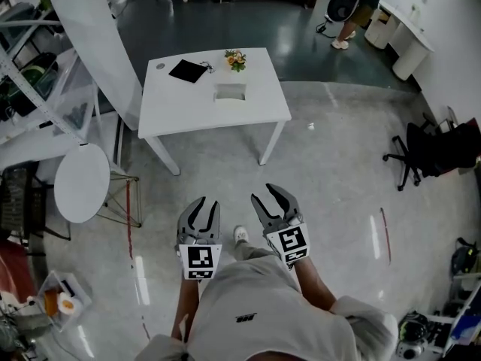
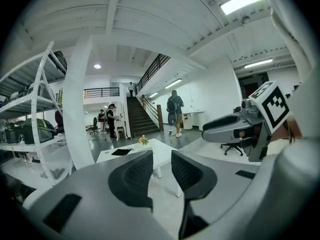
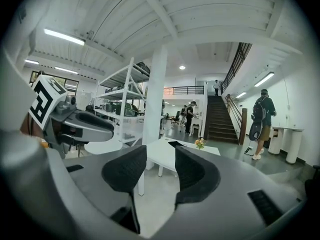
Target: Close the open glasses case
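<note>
A white table [image 1: 173,107] stands a few steps ahead of me. On it lie a flat black case-like item [image 1: 188,71], a pale box-shaped item [image 1: 230,92] and a small bunch of flowers [image 1: 235,59]; which of them is the glasses case I cannot tell at this distance. My left gripper [image 1: 203,204] and right gripper [image 1: 272,195] hang side by side over the floor, well short of the table, both open and empty. The left gripper view frames the table [image 2: 131,156] past its gripper [image 2: 162,164]. The right gripper [image 3: 161,159] points at the same table [image 3: 161,149].
A round white table [image 1: 81,181] and a wire stand sit to my left by metal shelving [image 1: 30,74]. A thick white column [image 1: 98,36] leans in beside the table. A black office chair [image 1: 428,153] is at the right. A person [image 1: 353,6] stands far off.
</note>
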`<action>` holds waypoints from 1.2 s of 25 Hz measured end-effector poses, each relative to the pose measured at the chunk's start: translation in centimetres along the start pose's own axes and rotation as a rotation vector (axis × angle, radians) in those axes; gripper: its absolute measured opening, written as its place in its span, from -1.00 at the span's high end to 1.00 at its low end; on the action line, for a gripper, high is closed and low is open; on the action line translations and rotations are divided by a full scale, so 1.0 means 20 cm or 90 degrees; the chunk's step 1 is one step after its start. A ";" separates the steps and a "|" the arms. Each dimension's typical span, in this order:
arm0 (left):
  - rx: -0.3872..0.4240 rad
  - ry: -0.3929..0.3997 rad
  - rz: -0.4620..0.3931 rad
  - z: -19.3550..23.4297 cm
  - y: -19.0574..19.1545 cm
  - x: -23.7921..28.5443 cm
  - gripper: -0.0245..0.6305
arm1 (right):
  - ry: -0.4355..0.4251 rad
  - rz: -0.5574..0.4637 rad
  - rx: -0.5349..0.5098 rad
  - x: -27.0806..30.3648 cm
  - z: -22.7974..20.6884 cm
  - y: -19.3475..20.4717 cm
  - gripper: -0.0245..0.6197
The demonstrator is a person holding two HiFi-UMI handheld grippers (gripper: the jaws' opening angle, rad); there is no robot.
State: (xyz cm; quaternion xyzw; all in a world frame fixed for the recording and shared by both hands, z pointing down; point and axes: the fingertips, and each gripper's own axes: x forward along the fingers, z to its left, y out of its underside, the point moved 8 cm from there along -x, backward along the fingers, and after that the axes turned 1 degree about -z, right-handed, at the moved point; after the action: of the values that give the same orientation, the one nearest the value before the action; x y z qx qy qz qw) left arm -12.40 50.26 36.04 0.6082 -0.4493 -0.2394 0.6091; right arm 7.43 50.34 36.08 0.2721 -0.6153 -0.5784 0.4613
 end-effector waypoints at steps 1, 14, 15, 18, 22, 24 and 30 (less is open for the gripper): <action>0.001 -0.003 0.002 0.01 -0.01 0.04 0.54 | -0.003 0.000 0.002 0.03 -0.03 -0.01 0.36; 0.000 -0.029 0.027 0.05 -0.11 0.51 0.57 | -0.037 0.027 0.013 0.33 -0.44 0.02 0.37; 0.000 -0.031 0.028 0.05 -0.12 0.54 0.57 | -0.041 0.031 0.014 0.35 -0.47 0.02 0.37; -0.003 -0.041 0.031 0.05 -0.14 0.62 0.57 | -0.051 0.024 0.015 0.40 -0.55 0.01 0.37; -0.004 -0.049 0.034 0.05 -0.15 0.69 0.58 | -0.061 0.022 0.009 0.47 -0.62 0.01 0.37; -0.002 -0.053 0.035 0.06 -0.16 0.72 0.59 | -0.062 0.019 0.012 0.49 -0.64 0.00 0.37; 0.002 -0.067 0.025 0.10 -0.18 0.80 0.59 | -0.071 0.005 0.039 0.56 -0.68 -0.01 0.37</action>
State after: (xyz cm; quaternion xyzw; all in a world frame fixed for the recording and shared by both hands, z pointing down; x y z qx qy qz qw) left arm -5.43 35.35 36.37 0.5868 -0.4930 -0.2585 0.5880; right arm 14.60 34.30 37.53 0.2507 -0.6585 -0.5720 0.4200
